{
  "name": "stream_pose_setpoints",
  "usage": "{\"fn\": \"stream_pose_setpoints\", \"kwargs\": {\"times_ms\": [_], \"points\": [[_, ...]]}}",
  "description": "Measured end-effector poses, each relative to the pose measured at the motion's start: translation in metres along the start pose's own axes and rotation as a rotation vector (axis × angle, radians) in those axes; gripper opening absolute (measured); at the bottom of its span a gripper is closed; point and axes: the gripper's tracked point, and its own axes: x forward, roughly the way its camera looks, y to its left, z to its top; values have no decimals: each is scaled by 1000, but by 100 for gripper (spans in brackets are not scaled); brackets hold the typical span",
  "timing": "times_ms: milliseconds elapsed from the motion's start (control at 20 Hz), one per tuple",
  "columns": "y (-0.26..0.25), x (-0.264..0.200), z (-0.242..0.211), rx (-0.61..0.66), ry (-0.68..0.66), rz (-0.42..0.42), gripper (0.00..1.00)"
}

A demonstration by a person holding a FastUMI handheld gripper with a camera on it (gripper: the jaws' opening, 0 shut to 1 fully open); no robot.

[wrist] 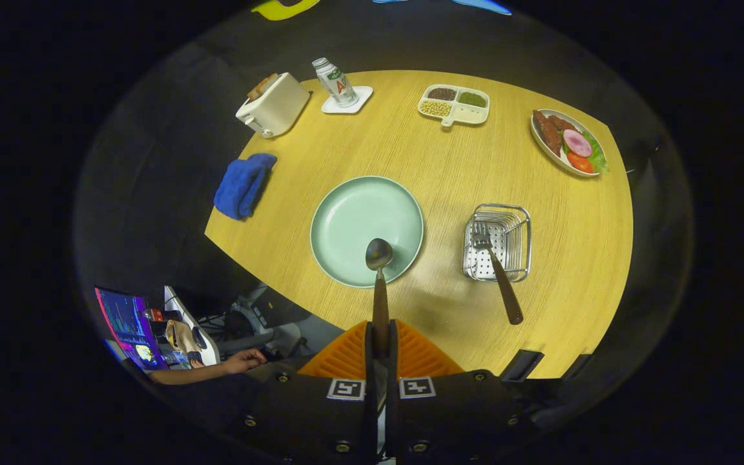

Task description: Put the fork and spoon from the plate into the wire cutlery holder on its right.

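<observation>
My gripper (381, 341) is shut on the brown wooden handle of the spoon (379, 271). The spoon points straight ahead from between the fingers, and its metal bowl hangs over the near rim of the pale green plate (352, 213). The plate carries nothing else. To the plate's right stands the wire cutlery holder (519, 223), a small metal basket. The fork (498, 271) rests in it with its tines down inside and its wooden handle sticking out over the near rim toward me.
On the round wooden table (411, 148) beyond the plate are a blue cloth (243, 184), a white toaster (273, 104), a bottle (335, 82) on a white coaster, a divided dish (454, 104) of grains and a plate of food (569, 142). A person's hand (243, 360) rests below the table's near-left edge.
</observation>
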Motion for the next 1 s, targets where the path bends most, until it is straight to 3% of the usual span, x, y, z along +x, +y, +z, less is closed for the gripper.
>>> {"fn": "stream_pose_setpoints", "kwargs": {"times_ms": [450, 1000], "points": [[-45, -48, 6, 102, -84, 4, 5], [-116, -62, 9, 258, -128, -20, 5]]}}
